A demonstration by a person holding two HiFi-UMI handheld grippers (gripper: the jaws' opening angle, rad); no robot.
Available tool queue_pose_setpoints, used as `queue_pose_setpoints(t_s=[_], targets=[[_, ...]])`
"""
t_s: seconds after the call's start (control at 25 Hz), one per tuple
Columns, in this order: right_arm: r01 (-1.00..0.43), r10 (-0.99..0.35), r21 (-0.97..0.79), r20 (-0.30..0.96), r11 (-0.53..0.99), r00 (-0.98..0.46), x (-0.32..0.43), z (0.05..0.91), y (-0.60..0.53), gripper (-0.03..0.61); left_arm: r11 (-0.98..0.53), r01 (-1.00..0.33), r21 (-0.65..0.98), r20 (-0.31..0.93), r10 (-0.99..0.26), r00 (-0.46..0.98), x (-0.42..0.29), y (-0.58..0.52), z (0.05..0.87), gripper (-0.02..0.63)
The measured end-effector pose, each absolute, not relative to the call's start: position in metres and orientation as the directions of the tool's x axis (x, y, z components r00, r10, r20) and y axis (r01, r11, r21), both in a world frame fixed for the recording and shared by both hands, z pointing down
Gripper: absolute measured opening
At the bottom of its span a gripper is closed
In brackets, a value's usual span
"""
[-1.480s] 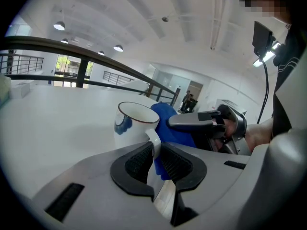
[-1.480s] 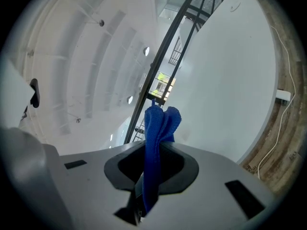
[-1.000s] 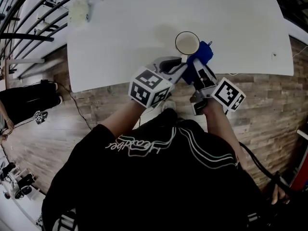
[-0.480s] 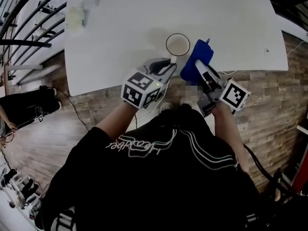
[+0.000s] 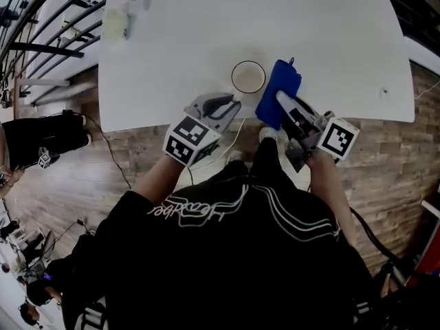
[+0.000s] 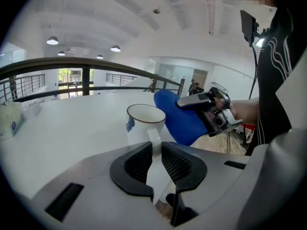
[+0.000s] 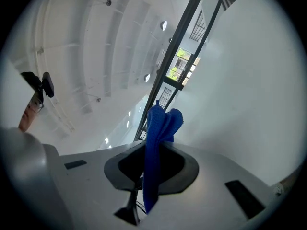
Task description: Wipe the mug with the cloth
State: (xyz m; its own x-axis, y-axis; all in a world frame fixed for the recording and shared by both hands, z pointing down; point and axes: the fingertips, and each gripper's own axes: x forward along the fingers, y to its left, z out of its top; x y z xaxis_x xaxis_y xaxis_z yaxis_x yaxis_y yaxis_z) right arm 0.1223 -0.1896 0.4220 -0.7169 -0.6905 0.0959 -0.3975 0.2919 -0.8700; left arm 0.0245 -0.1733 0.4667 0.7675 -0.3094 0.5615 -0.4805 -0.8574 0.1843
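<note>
Bright, even white indoor light, ceiling lamps (image 6: 53,40) glowing, white table (image 5: 330,40) nearly overexposed, shadows faint and soft, strong fisheye curvature, dark vignetted corners.

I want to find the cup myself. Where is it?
Find the big white table, then its edge nearest the person. The mug stands there, handle pinched in the left gripper. It is round and white with a dark rim, unlike the floppy blue cloth beside it.

Mug (image 5: 248,77) on table (image 5: 206,33) near its front edge, cloth (image 5: 278,93) just right of mug, left gripper (image 5: 234,103) before mug, handle between its jaws, cloth in right gripper (image 5: 280,100).
</note>
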Motion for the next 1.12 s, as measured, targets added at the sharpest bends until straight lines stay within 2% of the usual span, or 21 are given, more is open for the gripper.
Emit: queue_pose_setpoints(t_s=[0.48, 0.8, 1.12], targets=[[-0.363, -0.563, -0.852, 0.101, 0.377, -0.82, 0.115, 0.421, -0.207, 0.048, -0.861, -0.501, 0.09, 0.593, -0.357, 0.721, 0.014, -0.168, 0.467, 0.064], [-0.348, -0.478, -0.841, 0.124, 0.415, -0.869, 0.103, 0.432, -0.205, 0.048, -0.848, -0.525, 0.077, 0.585, -0.388, 0.712, 0.005, -0.163, 0.467, 0.066], [-0.363, -0.43, -0.846, 0.181, 0.39, -0.884, 0.098, 0.449, -0.221, 0.048, -0.829, -0.547, 0.116, 0.577, -0.392, 0.716, 0.006, -0.177, 0.467, 0.067]])
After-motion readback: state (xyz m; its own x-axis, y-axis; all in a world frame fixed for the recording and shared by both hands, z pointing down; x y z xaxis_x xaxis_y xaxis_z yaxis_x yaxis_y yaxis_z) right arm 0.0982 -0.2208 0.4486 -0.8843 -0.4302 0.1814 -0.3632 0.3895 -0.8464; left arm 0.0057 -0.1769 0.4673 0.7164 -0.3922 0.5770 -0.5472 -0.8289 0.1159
